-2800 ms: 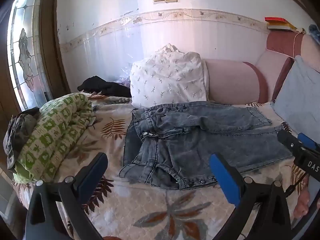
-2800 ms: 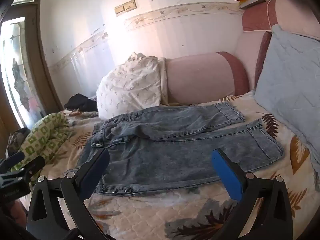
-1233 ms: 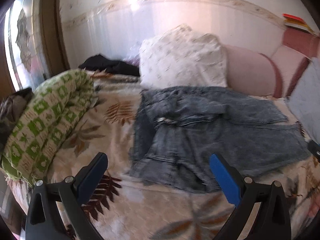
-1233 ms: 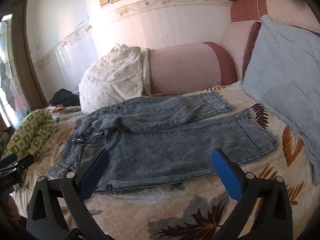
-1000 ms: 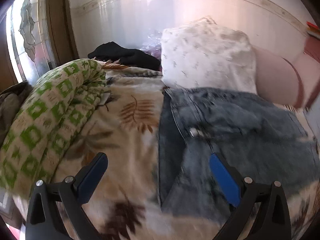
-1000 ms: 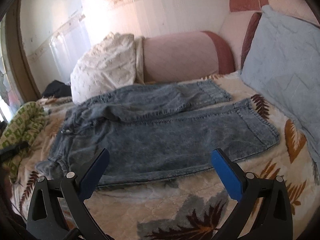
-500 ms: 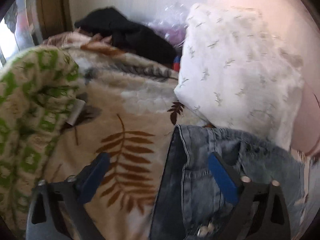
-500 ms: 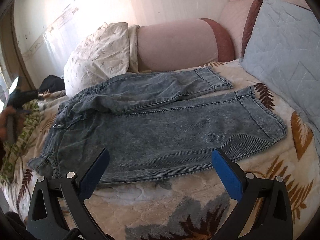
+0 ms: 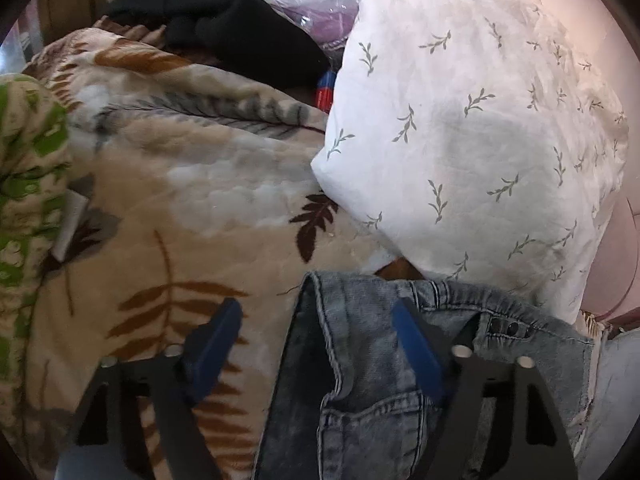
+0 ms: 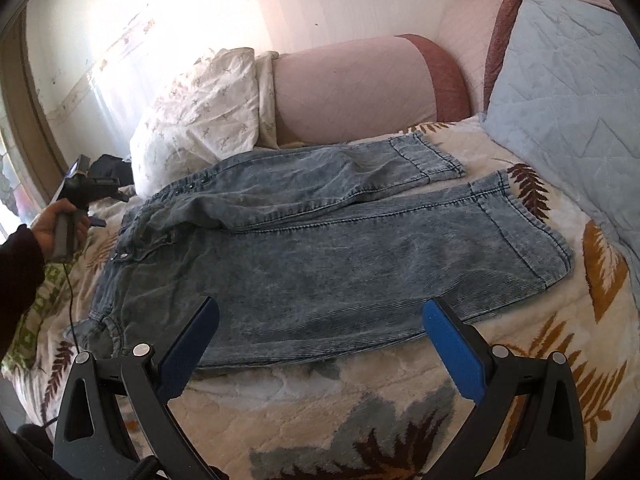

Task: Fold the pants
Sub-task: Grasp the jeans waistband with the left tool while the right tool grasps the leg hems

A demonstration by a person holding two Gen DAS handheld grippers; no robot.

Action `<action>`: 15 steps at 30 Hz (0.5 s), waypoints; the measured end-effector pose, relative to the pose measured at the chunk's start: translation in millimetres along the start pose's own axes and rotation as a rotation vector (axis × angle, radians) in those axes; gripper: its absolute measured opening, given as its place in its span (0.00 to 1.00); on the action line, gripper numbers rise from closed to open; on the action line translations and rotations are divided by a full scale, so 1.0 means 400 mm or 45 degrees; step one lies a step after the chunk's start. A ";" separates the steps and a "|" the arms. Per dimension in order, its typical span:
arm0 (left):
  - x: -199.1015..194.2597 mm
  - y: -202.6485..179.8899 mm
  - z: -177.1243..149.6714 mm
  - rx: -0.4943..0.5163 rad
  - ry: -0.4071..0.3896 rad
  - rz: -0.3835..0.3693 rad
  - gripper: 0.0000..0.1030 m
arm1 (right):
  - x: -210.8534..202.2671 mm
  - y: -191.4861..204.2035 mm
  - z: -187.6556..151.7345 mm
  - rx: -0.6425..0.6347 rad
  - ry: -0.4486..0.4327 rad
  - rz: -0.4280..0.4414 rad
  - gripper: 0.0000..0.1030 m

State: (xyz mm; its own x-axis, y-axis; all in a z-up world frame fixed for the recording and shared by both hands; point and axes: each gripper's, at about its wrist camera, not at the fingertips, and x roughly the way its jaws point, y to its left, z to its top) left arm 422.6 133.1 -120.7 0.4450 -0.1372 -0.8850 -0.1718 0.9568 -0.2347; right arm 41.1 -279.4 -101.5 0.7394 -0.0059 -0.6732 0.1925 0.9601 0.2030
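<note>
Faded blue jeans [image 10: 320, 248] lie flat on the bed, waist to the left and legs to the right, the far leg creased over. In the left wrist view, my left gripper [image 9: 316, 344] hangs over the far waist corner of the jeans [image 9: 360, 380]. Its jaws are closing: one blue pad is over the bedspread, the other over the denim, and the waistband edge lies between them unpinched. The right wrist view shows a hand [image 10: 52, 228] holding that left gripper [image 10: 109, 208] by the waist. My right gripper [image 10: 322, 350] stands open and empty before the near leg.
A white leaf-print pillow [image 9: 472, 120] rests just behind the waistband, with a black garment [image 9: 224, 28] to its left. A green patterned blanket [image 9: 28, 168] is bunched at the left. A pink bolster [image 10: 352, 92] and a pale blue cushion [image 10: 568, 80] border the leaf-print bedspread [image 10: 400, 412].
My left gripper has swung in and down towards the far waist corner, and its jaws have narrowed. The right gripper has hardly moved and stays open.
</note>
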 end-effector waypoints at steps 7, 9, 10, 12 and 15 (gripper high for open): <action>0.044 0.011 0.016 -0.028 0.081 -0.165 0.32 | 0.020 -0.024 0.013 -0.002 0.021 -0.066 1.00; 0.049 0.018 0.022 -0.045 0.088 -0.197 0.25 | 0.017 -0.039 0.029 0.000 -0.015 -0.095 1.00; 0.054 0.020 0.029 -0.047 0.088 -0.211 0.20 | 0.017 -0.048 0.042 0.000 -0.032 -0.111 1.00; 0.053 0.022 0.037 -0.041 0.089 -0.249 0.13 | 0.026 -0.071 0.080 0.006 -0.045 -0.144 0.97; 0.046 0.023 0.043 -0.027 0.085 -0.259 0.10 | 0.047 -0.122 0.149 0.048 -0.069 -0.131 0.95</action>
State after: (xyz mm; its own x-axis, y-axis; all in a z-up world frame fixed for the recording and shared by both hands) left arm 444.4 143.8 -132.1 0.4131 -0.3442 -0.8432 -0.1035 0.9021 -0.4189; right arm 84.0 -343.1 -81.6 0.7481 -0.1197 -0.6527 0.2924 0.9424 0.1622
